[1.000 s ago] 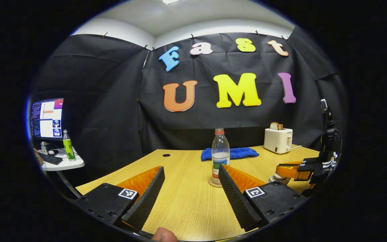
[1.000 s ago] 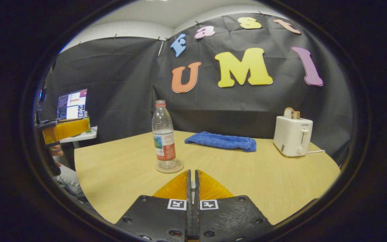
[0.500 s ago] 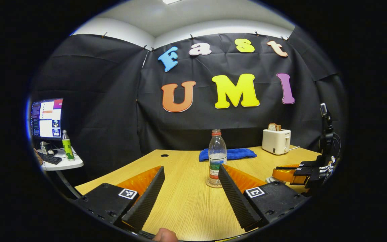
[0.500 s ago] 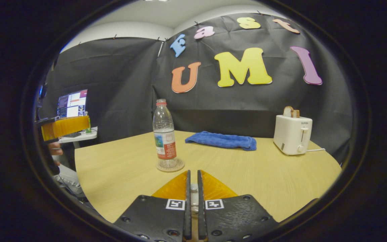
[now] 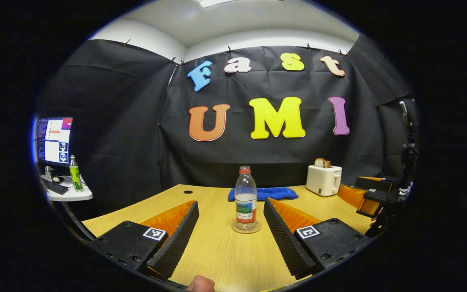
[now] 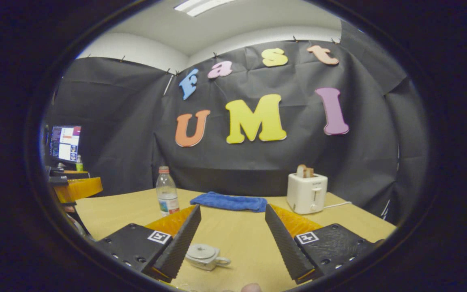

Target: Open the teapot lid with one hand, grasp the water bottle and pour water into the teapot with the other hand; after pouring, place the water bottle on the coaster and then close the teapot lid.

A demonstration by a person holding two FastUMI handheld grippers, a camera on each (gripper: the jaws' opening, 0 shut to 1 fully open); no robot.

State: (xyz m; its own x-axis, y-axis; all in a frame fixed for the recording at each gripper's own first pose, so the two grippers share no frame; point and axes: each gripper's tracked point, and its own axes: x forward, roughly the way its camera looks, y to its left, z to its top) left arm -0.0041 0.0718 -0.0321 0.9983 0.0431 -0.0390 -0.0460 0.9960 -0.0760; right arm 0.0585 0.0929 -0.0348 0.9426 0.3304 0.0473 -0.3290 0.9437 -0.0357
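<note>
Bottle (image 5: 245,197) upright on coaster (image 5: 246,228); white teapot (image 6: 203,256) lidded, on table.

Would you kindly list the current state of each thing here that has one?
water bottle: upright on the coaster, capped, partly filled.
teapot: lid on, on the table.
left gripper: jaws open.
right gripper: jaws open above the teapot.
toaster: bread sticking up.

The left tongs (image 5: 230,227) are gaping wide above the wooden surface (image 5: 217,251), gripping nothing. Ahead of them, between the two fingers, a water bottle (image 5: 245,198) is standing upright on a round coaster (image 5: 246,228). A blue cloth (image 5: 264,193) is lying behind it, with a white toaster (image 5: 324,180) further right, and the right tongs (image 5: 369,198) are hovering at the far right edge
</note>
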